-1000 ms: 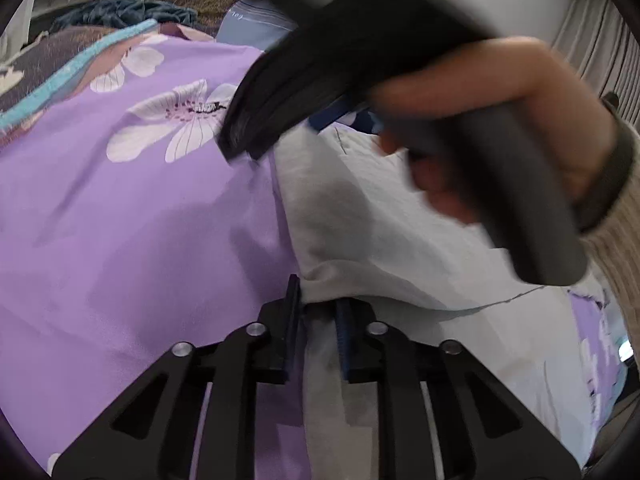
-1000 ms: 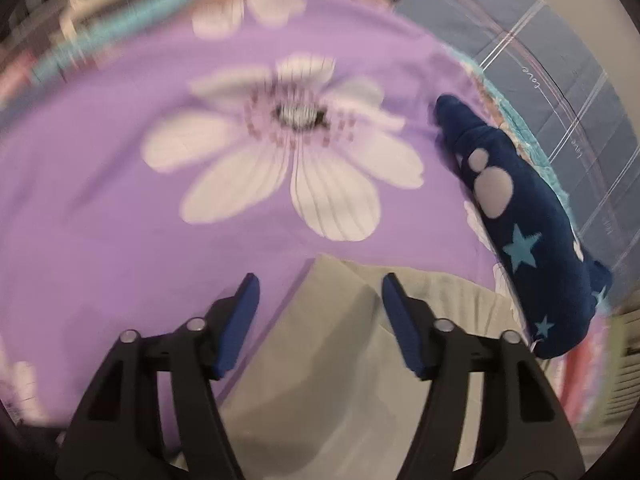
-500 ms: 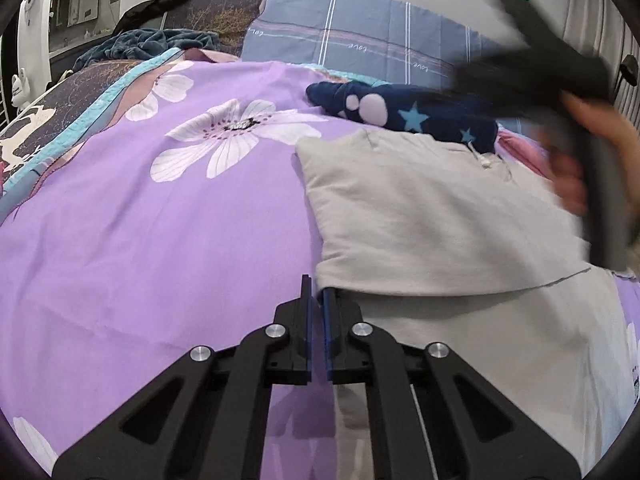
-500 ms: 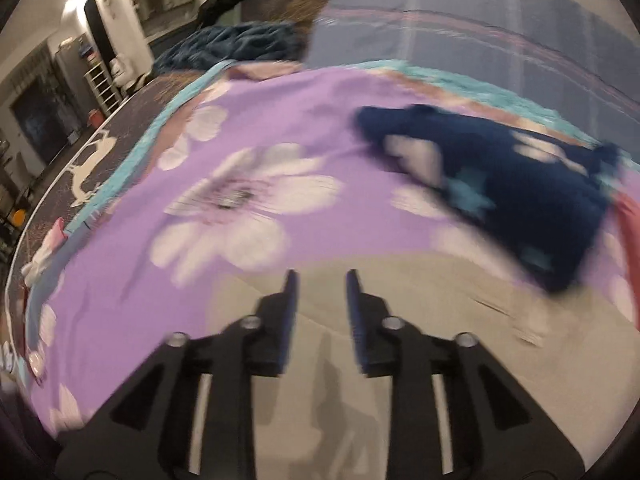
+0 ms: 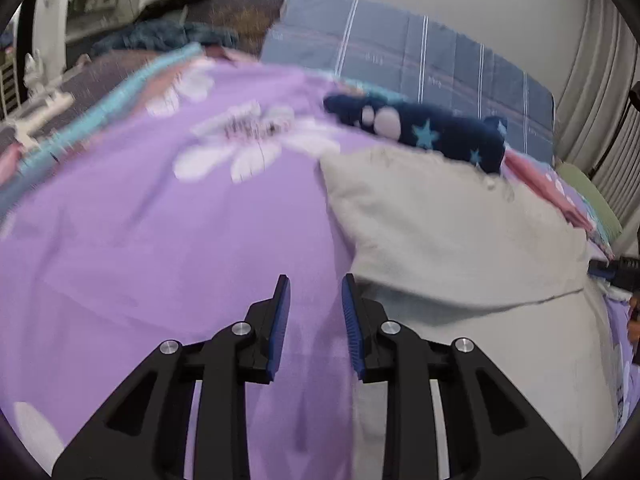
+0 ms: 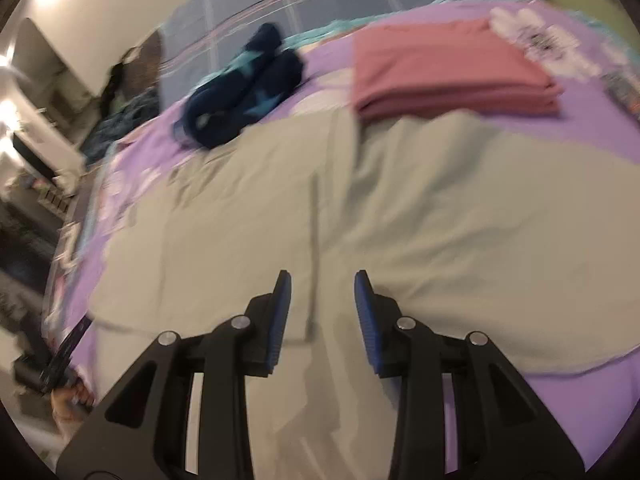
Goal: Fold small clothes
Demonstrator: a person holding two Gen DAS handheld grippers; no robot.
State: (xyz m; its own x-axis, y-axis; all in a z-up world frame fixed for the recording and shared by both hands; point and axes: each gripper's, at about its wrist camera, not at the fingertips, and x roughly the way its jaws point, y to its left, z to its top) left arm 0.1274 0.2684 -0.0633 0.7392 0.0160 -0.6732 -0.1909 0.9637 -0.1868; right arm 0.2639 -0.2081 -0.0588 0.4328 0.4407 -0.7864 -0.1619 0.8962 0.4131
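**Grey garment half folded, both grippers free of it**

The left gripper has its jaws opening, a narrow gap between the blue pads with only purple bedspread showing through; nothing is held. Just right of its right finger lies the near-left corner of the grey garment, whose upper layer is doubled over a lower one. The right gripper hangs over the middle of the same garment, jaws narrowly apart and empty, a seam line running away between them

The cloth looks thin, light and limp: it wrinkles readily, so it should drape from any pinch and slide little on the cotton spread. A sound hold would likely be at a corner or along a hemmed edge, both layers taken together, since a pinch in the middle would only raise a tent

Farther off, a navy star-patterned piece lies crumpled at the garment's far edge, and a folded pink stack sits at the far right. Beyond them is a grey checked pillow
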